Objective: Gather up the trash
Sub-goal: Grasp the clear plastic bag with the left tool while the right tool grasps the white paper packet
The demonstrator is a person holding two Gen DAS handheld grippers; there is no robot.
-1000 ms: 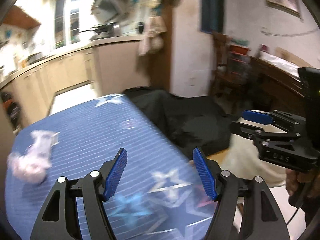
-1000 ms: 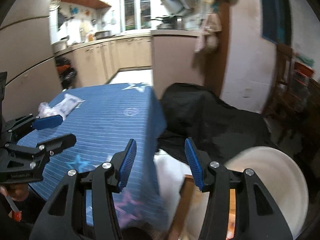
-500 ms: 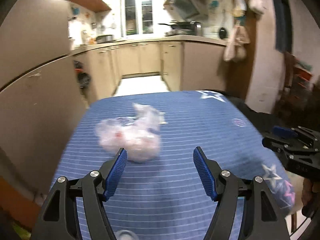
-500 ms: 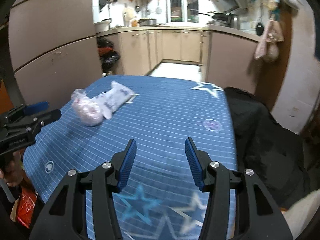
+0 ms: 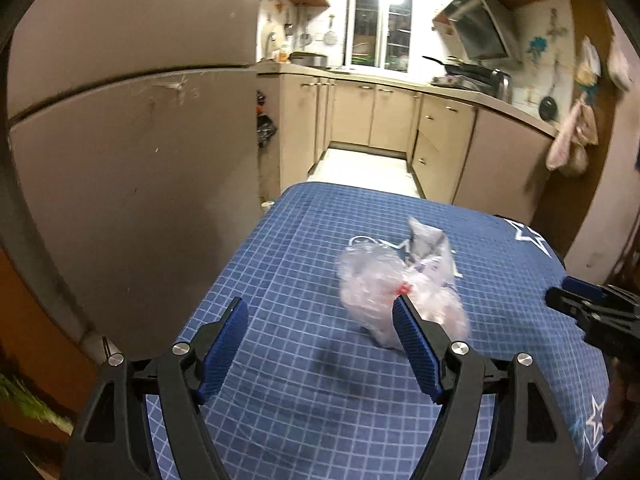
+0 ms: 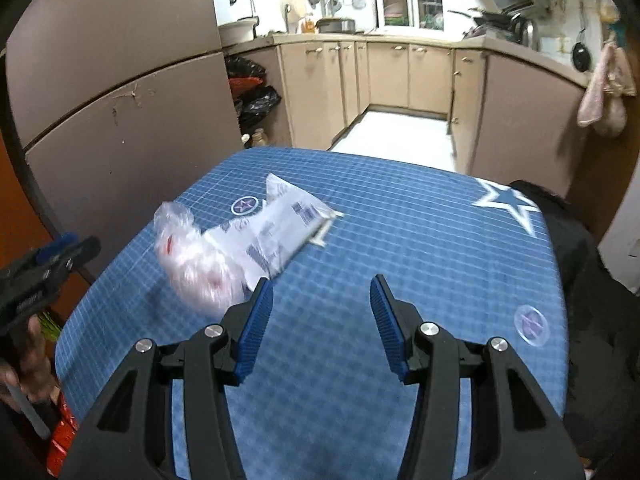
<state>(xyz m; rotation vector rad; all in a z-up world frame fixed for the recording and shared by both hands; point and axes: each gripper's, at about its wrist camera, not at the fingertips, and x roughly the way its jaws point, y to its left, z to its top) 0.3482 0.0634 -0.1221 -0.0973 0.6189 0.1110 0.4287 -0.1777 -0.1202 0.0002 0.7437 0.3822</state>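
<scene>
A: Left gripper (image 5: 320,344)?
B: Jaws spread wide, nothing between the blue pads. It hangs over the near left part of the table (image 5: 280,264), which wears a blue grid cloth with white stars.

A: Right gripper (image 6: 321,322)?
B: Also released, pads apart, empty. It sits over the near middle of the table (image 6: 420,232).

A: Trash?
B: Crumpled clear plastic bag (image 5: 384,284), with red bits inside, lying on the cloth toward the table's left side. In the left wrist view its near end is hidden behind the left gripper's right finger (image 5: 416,348); I can't tell if they touch. In the right wrist view the plastic bag (image 6: 200,260) is just beyond the right gripper's left finger (image 6: 252,328), slightly blurred.

A: Anything with it?
B: A white printed wrapper (image 6: 280,228), touching the bag on its far side and pointing toward the far edge. In the left wrist view the wrapper (image 5: 430,254) pokes up behind the bag.

A: Grippers seen in each other's view?
B: Yes. Left gripper (image 6: 48,264) shows at the table's left edge, right gripper (image 5: 596,312) at the right edge.

A: Background?
B: Fridge (image 5: 140,140) left of the table, beige kitchen cabinets (image 6: 400,76) beyond the far edge.
</scene>
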